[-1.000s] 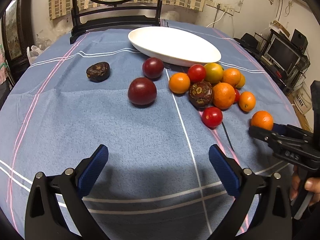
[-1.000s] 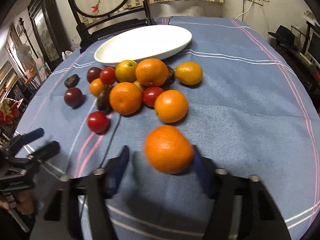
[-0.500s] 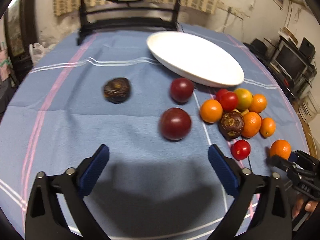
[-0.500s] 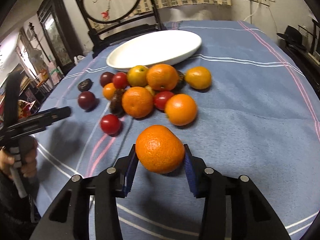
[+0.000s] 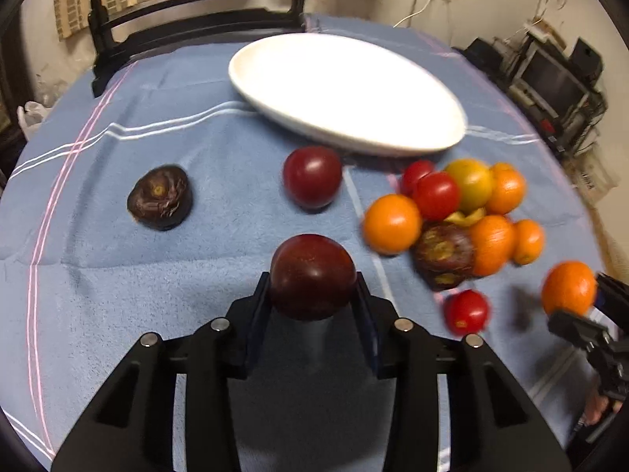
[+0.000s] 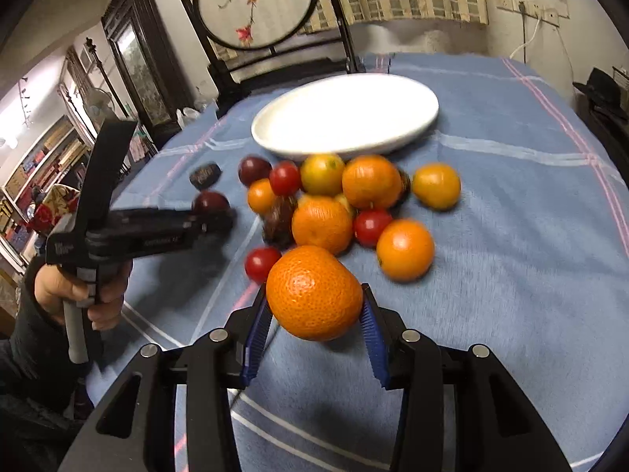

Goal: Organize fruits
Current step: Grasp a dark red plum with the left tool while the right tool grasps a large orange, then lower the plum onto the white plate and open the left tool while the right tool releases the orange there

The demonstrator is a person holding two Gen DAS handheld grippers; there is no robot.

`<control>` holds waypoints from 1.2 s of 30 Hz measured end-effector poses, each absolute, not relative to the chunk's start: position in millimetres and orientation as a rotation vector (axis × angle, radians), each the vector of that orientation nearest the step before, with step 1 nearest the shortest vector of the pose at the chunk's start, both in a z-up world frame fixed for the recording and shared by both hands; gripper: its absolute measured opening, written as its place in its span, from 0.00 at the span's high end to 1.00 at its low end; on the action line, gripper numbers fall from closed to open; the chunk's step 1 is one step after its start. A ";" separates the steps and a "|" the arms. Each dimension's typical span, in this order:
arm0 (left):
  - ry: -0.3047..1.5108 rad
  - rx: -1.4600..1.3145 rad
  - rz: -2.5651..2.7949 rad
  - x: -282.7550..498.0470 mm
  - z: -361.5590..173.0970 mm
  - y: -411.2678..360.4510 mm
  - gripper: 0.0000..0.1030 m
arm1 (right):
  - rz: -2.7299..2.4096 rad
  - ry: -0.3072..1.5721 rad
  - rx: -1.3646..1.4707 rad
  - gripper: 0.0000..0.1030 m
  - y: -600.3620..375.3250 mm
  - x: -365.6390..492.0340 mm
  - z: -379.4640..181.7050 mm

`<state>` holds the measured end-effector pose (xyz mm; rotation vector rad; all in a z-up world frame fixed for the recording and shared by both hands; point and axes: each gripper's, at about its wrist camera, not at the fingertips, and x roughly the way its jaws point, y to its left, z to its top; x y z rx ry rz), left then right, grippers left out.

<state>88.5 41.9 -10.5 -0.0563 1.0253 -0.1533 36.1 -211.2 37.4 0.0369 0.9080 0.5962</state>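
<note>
Left claw (image 5: 313, 295): clenched on a dark red plum (image 5: 312, 277), smooth and glossy, round, pinched at its sides between blue-padded fingers (image 5: 257, 310), just above the blue cloth.

Right claw (image 6: 314, 314): clenched on an orange (image 6: 314, 293), bright, pebbled skin, slightly squat; gripped at both sides, lifted clear of the bench (image 6: 511, 275).

Bench: covered in a blue towelling cloth with white and pink stripes.

Loose fruit, middle ground: one small red tomato (image 6: 261, 263) nearest the right claw; behind it a tight heap (image 6: 338, 200) of oranges, red tomatoes, a yellow-green citrus and a brown wrinkled fruit (image 5: 442, 257), pieces touching one another. One orange (image 6: 436, 185) sits just beside the heap on its right.

Left of the heap: a second dark red plum (image 5: 312, 177), apart from the rest; further left a shrivelled dark fruit (image 5: 160, 198), alone.

Far: white oval plate (image 5: 432, 133), shallow, holding nothing, its near rim just beyond the heap. Behind it a black chair (image 5: 118, 39) at the bench edge.
</note>
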 end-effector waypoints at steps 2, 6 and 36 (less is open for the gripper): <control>0.985 -0.051 -0.146 88.8 4.1 43.1 0.62 | 0.613 0.880 0.027 0.57 -206.9 42.7 49.8; 0.914 -0.095 -0.136 113.7 36.5 44.6 0.62 | 0.615 0.827 -0.020 0.57 -188.4 73.2 73.4; 0.798 -0.095 -0.025 174.5 34.7 31.0 0.08 | 0.518 0.823 0.053 0.25 -193.9 148.2 53.4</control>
